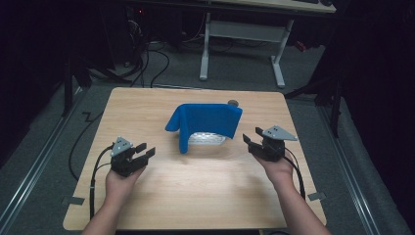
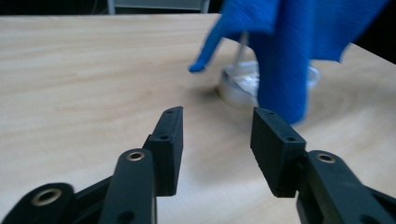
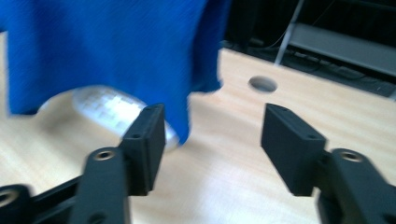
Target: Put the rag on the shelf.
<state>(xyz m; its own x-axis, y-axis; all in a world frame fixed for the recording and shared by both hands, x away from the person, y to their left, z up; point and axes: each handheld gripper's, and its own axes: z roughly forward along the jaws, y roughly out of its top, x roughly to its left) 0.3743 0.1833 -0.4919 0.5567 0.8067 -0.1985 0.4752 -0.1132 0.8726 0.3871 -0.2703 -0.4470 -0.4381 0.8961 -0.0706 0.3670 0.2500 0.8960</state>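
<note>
Both tongs, left gripper (image 1: 147, 150) and right gripper (image 1: 250, 138), stand wide open and empty, the blue woven cloth (image 1: 205, 122) draped between them over a clear plastic stand (image 1: 208, 139), which I judge could tip if a jaw snags the hanging fabric

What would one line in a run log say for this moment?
blue cloth: draped over clear stand | left gripper: open, empty | right gripper: open, empty | both apart from cloth
</note>
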